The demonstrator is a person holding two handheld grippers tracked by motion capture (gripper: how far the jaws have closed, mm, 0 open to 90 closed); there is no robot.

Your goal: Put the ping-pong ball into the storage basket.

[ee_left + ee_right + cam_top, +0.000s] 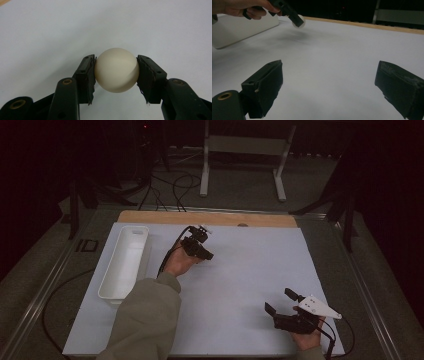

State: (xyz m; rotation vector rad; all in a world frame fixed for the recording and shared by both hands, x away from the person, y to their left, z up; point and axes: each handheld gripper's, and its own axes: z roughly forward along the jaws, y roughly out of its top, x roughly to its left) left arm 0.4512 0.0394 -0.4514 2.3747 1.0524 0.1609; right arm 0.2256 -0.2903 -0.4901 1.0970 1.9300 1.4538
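An olive sleeve (pixel 145 320) is reaching over the white table (pixel 240 270) (dark room, cabled floor); the left gripper (pixel 116 71) is pinching a cream ball (pixel 116 70), the right gripper (pixel 282 302) gaping empty.

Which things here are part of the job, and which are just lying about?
Likely in the job:
- white ball, clamped in the left claw
- white tray
- right claw, open, empty

Lying about:
- floor cables
- white stand behind the table
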